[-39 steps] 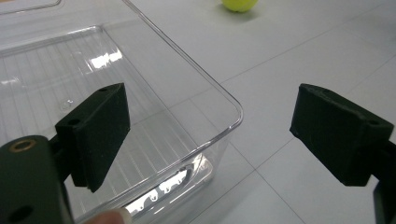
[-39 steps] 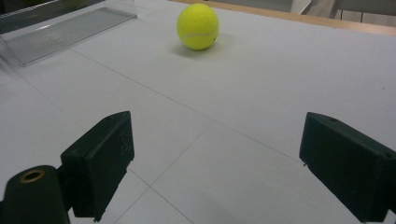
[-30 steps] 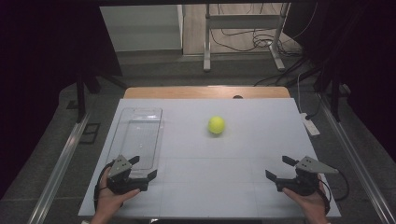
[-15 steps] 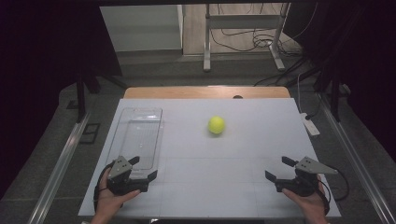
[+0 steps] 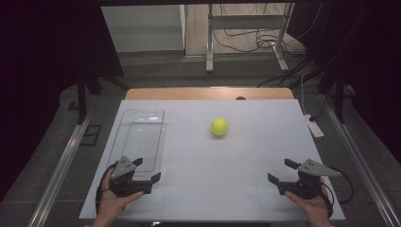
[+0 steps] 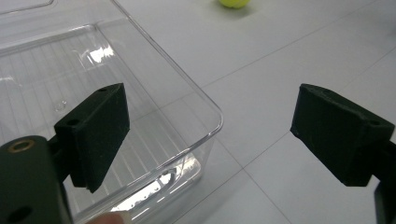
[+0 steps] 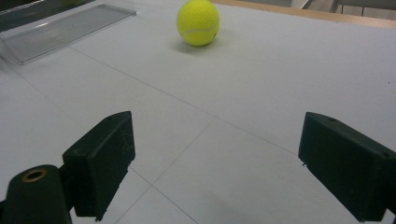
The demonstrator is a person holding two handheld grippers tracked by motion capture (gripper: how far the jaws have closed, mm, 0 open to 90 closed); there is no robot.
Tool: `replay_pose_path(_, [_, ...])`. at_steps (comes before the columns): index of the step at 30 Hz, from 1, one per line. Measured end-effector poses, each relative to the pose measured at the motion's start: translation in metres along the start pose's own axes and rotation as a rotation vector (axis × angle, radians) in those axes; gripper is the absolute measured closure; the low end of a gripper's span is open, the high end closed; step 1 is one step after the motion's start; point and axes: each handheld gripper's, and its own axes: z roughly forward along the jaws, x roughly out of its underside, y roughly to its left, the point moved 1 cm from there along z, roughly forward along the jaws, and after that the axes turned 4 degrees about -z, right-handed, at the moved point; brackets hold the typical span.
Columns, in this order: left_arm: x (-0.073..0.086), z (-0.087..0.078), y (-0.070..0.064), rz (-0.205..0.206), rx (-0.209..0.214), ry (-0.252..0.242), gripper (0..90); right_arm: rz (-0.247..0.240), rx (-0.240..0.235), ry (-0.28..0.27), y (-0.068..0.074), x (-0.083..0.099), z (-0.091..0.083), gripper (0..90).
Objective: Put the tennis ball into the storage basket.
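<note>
While nothing is shifting since a second ago, both the left gripper point(image 5: 145, 170) and right gripper point(image 5: 279, 171) are sitting wide open and empty, the tennis ball point(image 5: 219, 126) and clear tray point(image 5: 142, 137) untouched.

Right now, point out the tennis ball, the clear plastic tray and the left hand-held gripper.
tennis ball point(image 5: 219, 126), high view, centre of the ball.
clear plastic tray point(image 5: 141, 113), high view, far rim.
left hand-held gripper point(image 5: 147, 170), high view, midway between its open fingertips, by the tray's near end.

One tennis ball point(image 5: 219, 126), one clear tray point(image 5: 141, 139), apparently empty, two tools.
</note>
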Motion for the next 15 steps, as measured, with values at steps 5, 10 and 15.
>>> replay_pose_path(5, [-0.007,-0.004,-0.002,0.007,0.001,-0.009,12.4,0.0,0.005,-0.002,-0.001,0.0,0.0,10.9])
replay_pose_path(10, [-0.013,-0.003,-0.002,0.016,0.007,0.003,11.9,0.002,0.002,0.0,-0.001,0.001,0.0,10.9])
replay_pose_path(15, [-0.021,-0.001,-0.004,0.018,0.017,0.004,12.1,0.003,0.007,0.0,-0.001,0.001,-0.001,10.9])
